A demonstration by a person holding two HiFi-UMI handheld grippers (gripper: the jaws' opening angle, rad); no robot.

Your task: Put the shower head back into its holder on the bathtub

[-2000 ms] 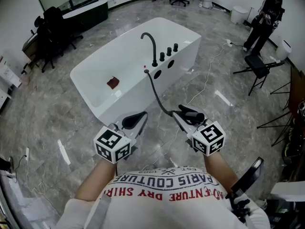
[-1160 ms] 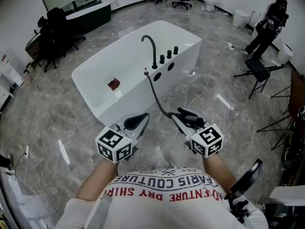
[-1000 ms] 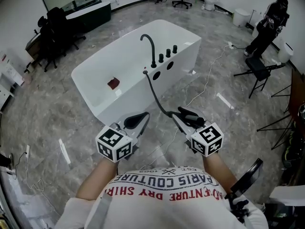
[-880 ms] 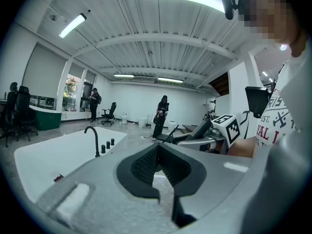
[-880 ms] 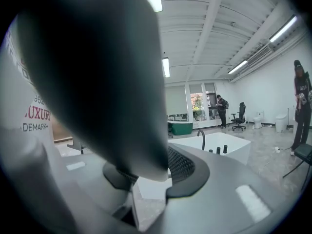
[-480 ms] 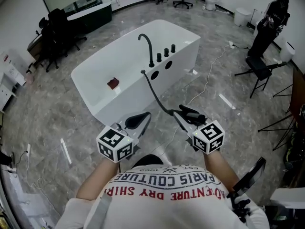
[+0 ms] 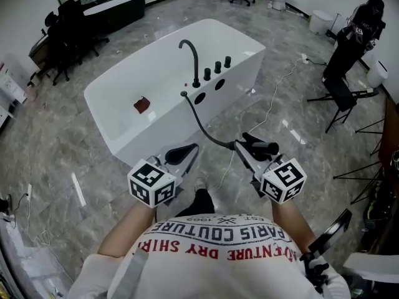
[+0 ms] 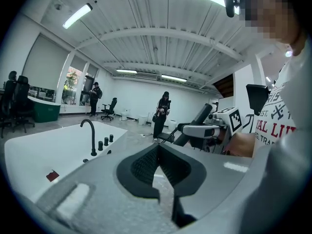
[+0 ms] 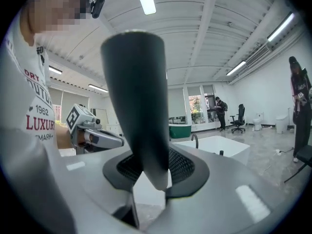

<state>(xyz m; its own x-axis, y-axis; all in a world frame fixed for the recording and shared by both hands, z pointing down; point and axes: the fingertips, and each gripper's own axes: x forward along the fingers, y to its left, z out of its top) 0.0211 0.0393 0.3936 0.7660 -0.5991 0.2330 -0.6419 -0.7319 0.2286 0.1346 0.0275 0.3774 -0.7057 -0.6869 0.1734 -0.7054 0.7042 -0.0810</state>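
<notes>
The white bathtub stands ahead of me, with a black curved faucet and three knobs on its near rim. A black hose runs from the rim to the dark shower head, which lies across my right gripper. That gripper is shut on the shower head's handle. My left gripper is shut and empty, its pads meeting. Both grippers hang short of the tub's side. The faucet also shows in the left gripper view.
A small red object lies in the tub. Cables trail over the marble floor. At the right are a person in black and a folding stool. Office chairs stand at the back left.
I have stepped toward the tub, which now sits nearer and more to the left. A shoe has come into view below. Both grippers travelled along; the right still holds the shower head.
</notes>
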